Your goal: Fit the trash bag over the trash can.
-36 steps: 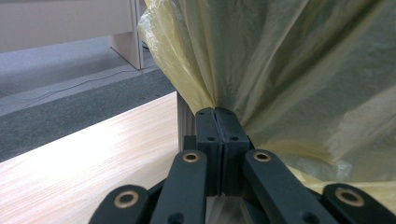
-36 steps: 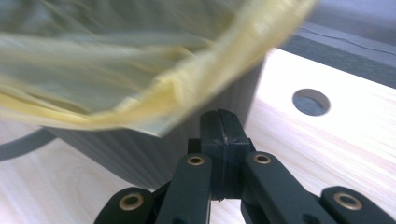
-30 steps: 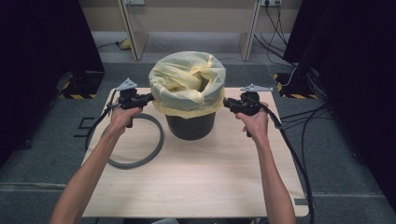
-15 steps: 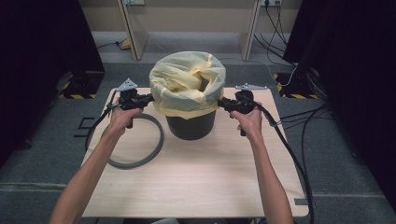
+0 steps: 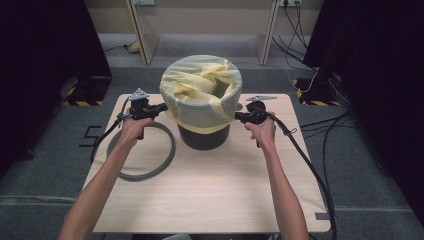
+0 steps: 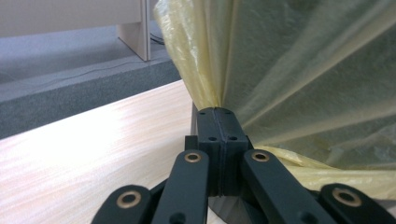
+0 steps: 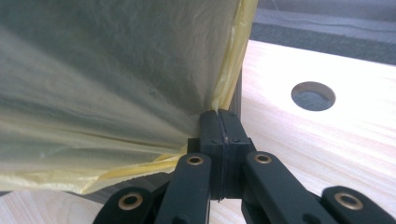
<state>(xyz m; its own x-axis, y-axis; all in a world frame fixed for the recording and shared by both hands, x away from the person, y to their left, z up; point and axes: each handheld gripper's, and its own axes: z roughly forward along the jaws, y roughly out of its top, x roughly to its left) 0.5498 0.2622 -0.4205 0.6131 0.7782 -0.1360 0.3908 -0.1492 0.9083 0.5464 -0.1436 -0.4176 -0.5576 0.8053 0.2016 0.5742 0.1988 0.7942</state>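
Pinching thin, crinkled yellow bag (image 5: 200,95) over round dark bin (image 5: 204,137): left hand-held gripper (image 5: 164,106), right hand-held gripper (image 5: 238,118).

Right gripper (image 5: 238,118) dropped lower beside the bin (image 5: 203,136); its jaws have just been closing, now pinching the yellow bag (image 5: 200,95) hem, pulled further down.
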